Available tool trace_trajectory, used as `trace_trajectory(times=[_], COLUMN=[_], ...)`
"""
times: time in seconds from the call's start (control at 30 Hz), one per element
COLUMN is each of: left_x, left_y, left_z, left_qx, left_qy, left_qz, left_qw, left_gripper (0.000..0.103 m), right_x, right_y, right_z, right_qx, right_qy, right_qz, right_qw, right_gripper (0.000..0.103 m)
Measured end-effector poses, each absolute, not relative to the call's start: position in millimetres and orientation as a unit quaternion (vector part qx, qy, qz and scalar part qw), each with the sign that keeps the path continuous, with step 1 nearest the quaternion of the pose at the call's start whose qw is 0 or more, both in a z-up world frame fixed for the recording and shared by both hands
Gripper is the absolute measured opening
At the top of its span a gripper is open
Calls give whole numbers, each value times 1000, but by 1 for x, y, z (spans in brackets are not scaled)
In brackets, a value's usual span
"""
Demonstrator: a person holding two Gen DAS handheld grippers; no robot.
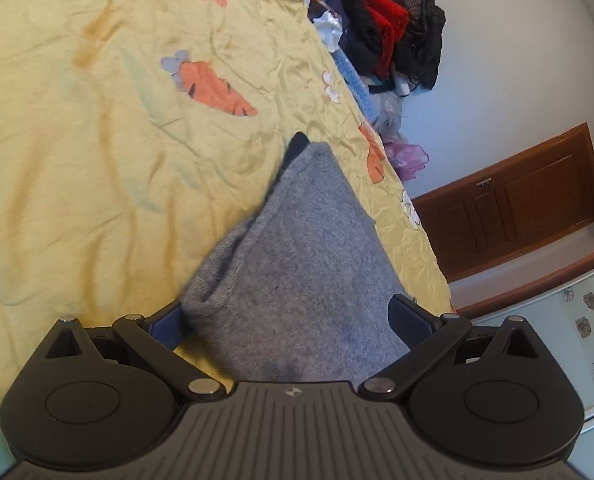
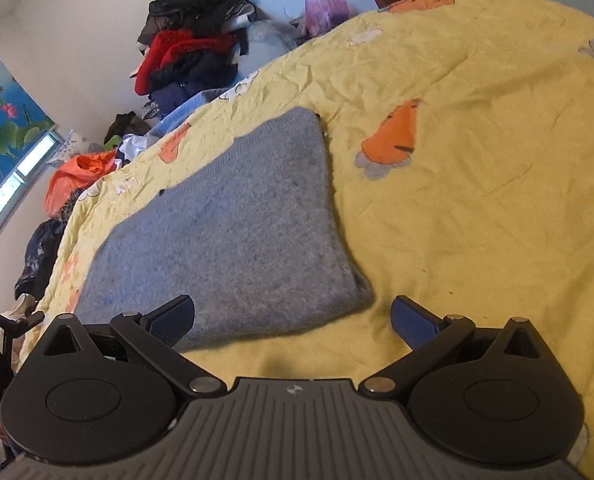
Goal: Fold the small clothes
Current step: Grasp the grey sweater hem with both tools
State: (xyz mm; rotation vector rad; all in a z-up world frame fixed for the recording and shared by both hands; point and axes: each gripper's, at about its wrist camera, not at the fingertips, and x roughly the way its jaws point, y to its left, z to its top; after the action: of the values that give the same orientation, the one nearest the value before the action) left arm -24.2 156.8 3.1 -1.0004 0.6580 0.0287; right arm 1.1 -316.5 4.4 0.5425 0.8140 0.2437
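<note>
Grey sweater (image 2: 233, 216), yellow carrot-print quilt (image 2: 477, 220)

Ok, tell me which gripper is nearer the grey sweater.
Left. The left gripper has the grey sweater filling the space between its open fingers. The right gripper sits at the sweater's near edge, fingers open, one over the fabric.

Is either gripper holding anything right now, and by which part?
Nothing is held. Both sets of jaws stand open: the left gripper straddles the grey knit garment, and the right gripper sits open at its near corner.
</note>
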Motion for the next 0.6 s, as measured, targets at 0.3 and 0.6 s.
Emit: trace_trajectory(times=[0.3, 0.6], left_x=[-12, -4], left_y=[143, 151], left_z=[0, 1], left_qx=[-406, -386], left_qy=[309, 343], left_qz=[68, 74], left_qw=[857, 853], left_gripper=[34, 7], right_x=[32, 42], right_y=[-315, -317], right_z=[-5, -21], right_qx=[376, 411], right_qy=[387, 401], right_qz=[133, 110], right_qw=[831, 811], right_gripper=[82, 13])
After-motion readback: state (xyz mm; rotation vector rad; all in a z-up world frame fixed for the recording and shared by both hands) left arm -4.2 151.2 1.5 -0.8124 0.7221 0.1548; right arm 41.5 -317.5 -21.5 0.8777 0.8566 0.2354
